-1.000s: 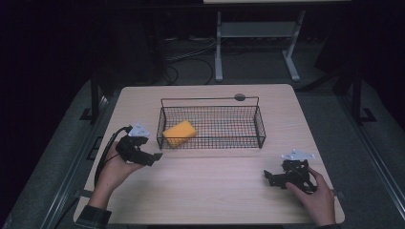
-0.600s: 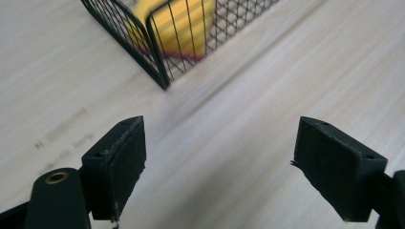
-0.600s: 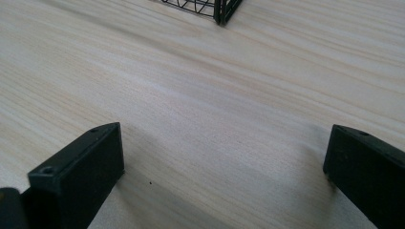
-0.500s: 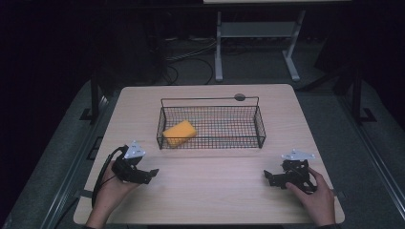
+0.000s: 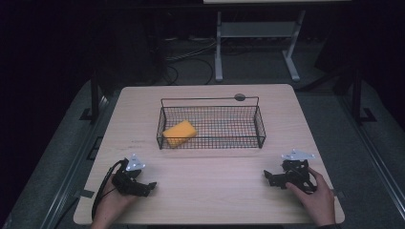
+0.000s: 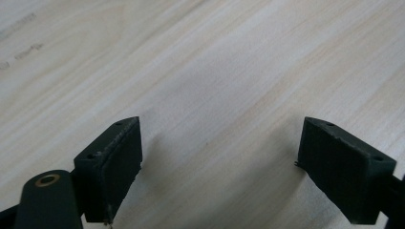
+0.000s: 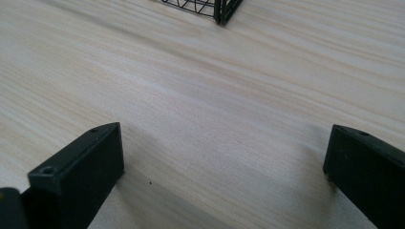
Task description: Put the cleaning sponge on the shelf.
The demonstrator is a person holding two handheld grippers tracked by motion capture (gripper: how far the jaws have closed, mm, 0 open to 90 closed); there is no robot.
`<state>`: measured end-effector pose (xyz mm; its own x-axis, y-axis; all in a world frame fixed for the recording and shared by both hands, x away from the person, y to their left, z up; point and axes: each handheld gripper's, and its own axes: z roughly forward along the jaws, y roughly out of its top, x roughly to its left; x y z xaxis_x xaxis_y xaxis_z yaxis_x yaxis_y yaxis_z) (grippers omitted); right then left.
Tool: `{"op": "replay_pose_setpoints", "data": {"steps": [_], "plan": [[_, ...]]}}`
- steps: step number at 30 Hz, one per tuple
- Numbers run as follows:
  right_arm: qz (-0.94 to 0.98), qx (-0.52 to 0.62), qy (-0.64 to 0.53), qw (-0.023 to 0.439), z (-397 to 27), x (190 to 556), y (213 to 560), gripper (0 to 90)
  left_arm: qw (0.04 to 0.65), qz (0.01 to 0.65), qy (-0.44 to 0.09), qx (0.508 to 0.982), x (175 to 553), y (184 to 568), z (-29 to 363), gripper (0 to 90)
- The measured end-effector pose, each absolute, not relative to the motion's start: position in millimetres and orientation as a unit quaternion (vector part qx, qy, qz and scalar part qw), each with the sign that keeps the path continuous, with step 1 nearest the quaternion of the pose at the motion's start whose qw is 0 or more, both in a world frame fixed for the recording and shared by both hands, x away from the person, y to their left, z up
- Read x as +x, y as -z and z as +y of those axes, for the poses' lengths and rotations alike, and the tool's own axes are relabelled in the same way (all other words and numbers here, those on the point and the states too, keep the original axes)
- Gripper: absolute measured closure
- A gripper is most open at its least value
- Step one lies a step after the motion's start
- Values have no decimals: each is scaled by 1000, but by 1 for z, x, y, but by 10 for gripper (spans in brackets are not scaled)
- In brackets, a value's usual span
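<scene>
Pulling back from the wire basket (image 5: 210, 121), the left gripper (image 5: 138, 183) is now resting low on the near-left of the bench (image 5: 215, 191), while the right gripper (image 5: 286, 177) is sitting at the near-right; both are holding their jaws wide apart and gripping nothing. Judging by this, both hands are parking, so setting them down gently, well apart from the basket, is serving best. Inside the basket's left end the yellow sponge (image 5: 179, 134) is lying with its long axis running diagonally, its far end pointing right.

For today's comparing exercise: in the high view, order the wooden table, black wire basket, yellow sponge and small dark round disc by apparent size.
1. Light wooden table
2. Black wire basket
3. Yellow sponge
4. Small dark round disc

The gaps are large enough that nearness to the camera doesn't change the order.
</scene>
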<state>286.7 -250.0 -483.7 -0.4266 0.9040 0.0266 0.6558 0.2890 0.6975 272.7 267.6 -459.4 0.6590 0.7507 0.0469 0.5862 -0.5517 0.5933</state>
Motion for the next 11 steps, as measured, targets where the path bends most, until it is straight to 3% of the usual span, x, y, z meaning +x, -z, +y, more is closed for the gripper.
{"op": "replay_pose_setpoints", "data": {"steps": [11], "plan": [[779, 501, -325, 191, -250, 287, 484, 0, 350, 373, -158, 845, 265, 473, 281, 126]]}}
